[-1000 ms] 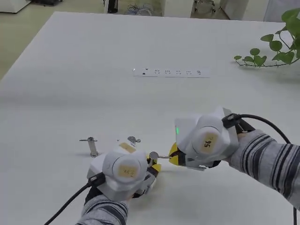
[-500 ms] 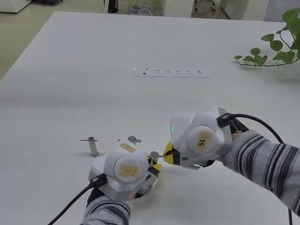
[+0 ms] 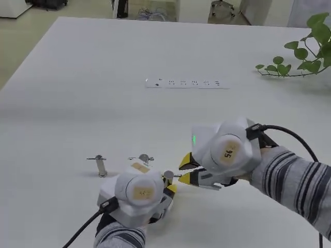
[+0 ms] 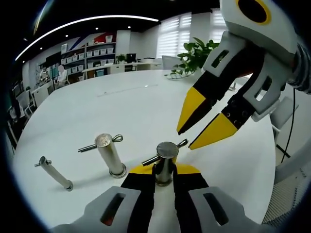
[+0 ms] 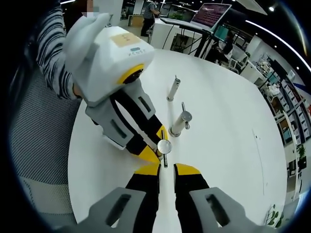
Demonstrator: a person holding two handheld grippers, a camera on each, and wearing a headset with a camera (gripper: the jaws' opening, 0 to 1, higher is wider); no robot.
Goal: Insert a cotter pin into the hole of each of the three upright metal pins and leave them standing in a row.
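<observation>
Three steel pins stand in a row on the white table [image 3: 77, 93]. My left gripper [image 3: 168, 186] is shut on the nearest pin [image 4: 165, 165], which stands upright with a cotter pin [image 4: 181, 143] through its head. The middle pin [image 4: 110, 155] and far pin [image 4: 54, 174] each carry a cotter pin too; in the head view they stand at the middle pin [image 3: 144, 158] and far pin [image 3: 100, 165]. My right gripper [image 3: 185, 170] is open, its yellow tips either side of the cotter pin's end [image 5: 165, 161] without touching it.
A white power strip [image 3: 183, 83] lies across the middle of the table. A leafy plant [image 3: 305, 46] trails in at the far right. A black cable [image 3: 295, 135] runs from the right gripper over a striped sleeve [image 3: 295, 181].
My right gripper pushed the cotter pin left into the held pin, then opened its jaws and let go. The left gripper stays shut on the pin. The head camera shifted slightly.
</observation>
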